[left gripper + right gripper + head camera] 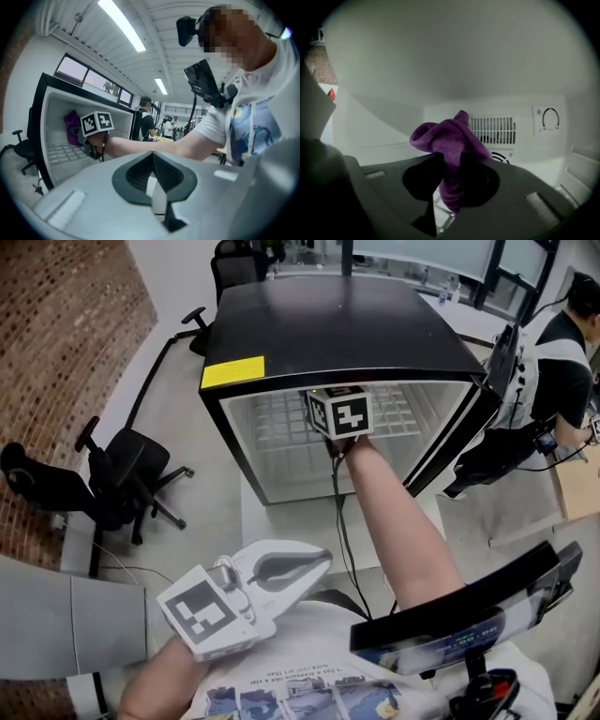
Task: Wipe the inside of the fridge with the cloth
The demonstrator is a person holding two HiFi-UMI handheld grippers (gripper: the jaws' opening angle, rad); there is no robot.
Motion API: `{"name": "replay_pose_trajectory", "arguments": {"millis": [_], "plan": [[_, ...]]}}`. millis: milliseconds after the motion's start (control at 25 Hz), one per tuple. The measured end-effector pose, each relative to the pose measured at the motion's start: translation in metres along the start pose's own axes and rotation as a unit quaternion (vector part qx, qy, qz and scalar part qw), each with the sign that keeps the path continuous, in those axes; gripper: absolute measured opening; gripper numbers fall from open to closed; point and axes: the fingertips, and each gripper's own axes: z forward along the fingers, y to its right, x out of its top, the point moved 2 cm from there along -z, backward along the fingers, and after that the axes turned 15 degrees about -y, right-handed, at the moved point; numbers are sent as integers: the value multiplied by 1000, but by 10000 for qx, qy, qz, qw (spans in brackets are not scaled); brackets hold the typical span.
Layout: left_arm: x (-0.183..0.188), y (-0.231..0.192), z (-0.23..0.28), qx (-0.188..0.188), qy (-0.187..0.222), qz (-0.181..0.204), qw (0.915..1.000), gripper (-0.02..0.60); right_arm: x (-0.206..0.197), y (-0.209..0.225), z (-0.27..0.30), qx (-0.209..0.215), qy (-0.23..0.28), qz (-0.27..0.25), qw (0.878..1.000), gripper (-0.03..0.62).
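Note:
A small black fridge [319, 329] stands open in front of me, white inside, with a wire shelf [281, 423]. My right gripper [449, 161] reaches into it and is shut on a bunched purple cloth [451, 138], which hangs free just in front of the back wall. In the head view only that gripper's marker cube [339, 413] shows at the fridge mouth. My left gripper [317, 564] is held low by my body, outside the fridge, jaws shut with nothing in them. The left gripper view shows the cloth [72, 127] inside the fridge from the side.
The fridge door [487, 413] swings open to the right. On the back wall are a vent grille [493, 130] and a thermostat dial [550, 119]. Black office chairs [117, 479] stand at the left. A person [564, 362] sits at the far right.

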Motion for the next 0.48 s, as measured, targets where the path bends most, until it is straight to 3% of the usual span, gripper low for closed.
{"name": "replay_pose_trajectory", "arguments": {"millis": [480], "plan": [[-12, -3, -17, 51, 6, -119, 9999, 5, 9, -51, 28, 448, -108, -162, 9988, 80]]}}
